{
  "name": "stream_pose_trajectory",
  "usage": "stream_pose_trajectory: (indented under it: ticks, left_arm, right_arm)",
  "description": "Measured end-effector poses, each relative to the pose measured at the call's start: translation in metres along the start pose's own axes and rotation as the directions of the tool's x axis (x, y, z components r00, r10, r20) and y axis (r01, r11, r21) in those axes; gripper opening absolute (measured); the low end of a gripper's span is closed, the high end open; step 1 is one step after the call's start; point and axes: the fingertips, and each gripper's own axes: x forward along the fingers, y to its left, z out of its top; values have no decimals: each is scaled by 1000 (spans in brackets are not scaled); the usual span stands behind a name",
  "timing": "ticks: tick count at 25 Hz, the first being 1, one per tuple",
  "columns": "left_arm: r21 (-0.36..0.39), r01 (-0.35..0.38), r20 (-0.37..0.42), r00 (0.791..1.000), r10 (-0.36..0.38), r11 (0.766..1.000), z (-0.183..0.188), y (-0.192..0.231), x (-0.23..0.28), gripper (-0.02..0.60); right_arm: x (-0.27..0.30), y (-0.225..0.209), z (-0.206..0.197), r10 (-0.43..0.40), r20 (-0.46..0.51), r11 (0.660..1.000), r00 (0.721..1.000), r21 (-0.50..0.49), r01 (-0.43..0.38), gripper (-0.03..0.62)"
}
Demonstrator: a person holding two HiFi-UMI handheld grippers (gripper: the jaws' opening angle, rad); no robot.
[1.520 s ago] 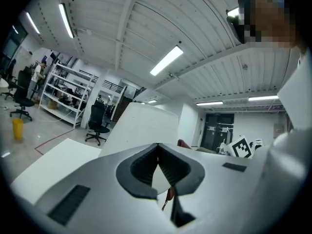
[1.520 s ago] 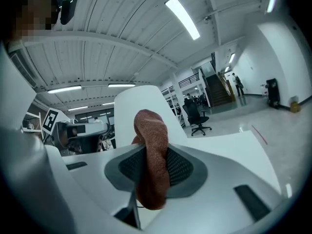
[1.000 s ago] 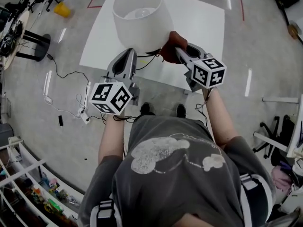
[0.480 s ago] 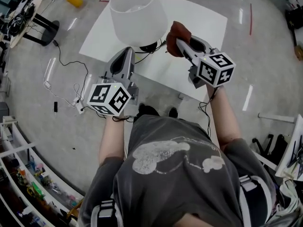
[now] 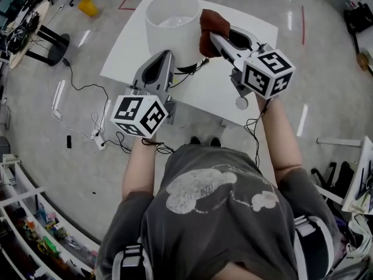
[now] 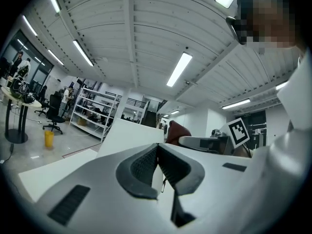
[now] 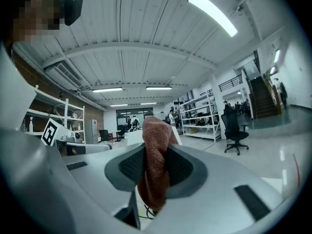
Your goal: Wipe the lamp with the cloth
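Note:
A lamp with a white drum shade (image 5: 172, 31) stands on the white table (image 5: 250, 28). My right gripper (image 5: 213, 37) is shut on a rust-brown cloth (image 5: 211, 23), which rests against the right side of the shade near its top rim. In the right gripper view the cloth (image 7: 155, 169) hangs bunched between the dark pads. My left gripper (image 5: 165, 56) points at the foot of the lamp, just under the shade. Its pads (image 6: 146, 162) meet with nothing visible between them, and the shade (image 6: 129, 135) rises behind them.
A black cable (image 5: 192, 69) runs from the lamp foot over the table. More cables and a power strip (image 5: 102, 142) lie on the floor at the left. A yellow object (image 5: 88, 6) and a stand's black base (image 5: 49, 39) sit at the far left.
My right gripper has carried the cloth up from the shade's lower edge to its upper right side. The left gripper stays by the lamp foot.

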Motion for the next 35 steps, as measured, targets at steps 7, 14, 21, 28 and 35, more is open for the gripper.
stream_pose_trajectory:
  ticks: [7,14,21,28,35]
  left_arm:
    - [-39,60,22,998,-60,997,4,17,8,8]
    - [-56,81,-7,997,-81,995,-14,11,20,8]
    - [-75,-18,-5,1000,18,997,-37,6,30,8]
    - [-59,-159,49,986,162,986,-39,3,34,8]
    - [-48,-311,56,948,313,949,-23,3,19,8]
  right_arm:
    - [18,-1,3,-58,-7,997,998,-45,58,97]
    - [8,-26,-37,-95,-73,995,993,9,96,97]
    - [-6,-66,-80,-57,-137,994,989,81,68,97]
    - [2,-96,-111,62,-216,993,974,115,-38,97]
    - [14,-91,-99,160,-252,983,954,133,-129,97]
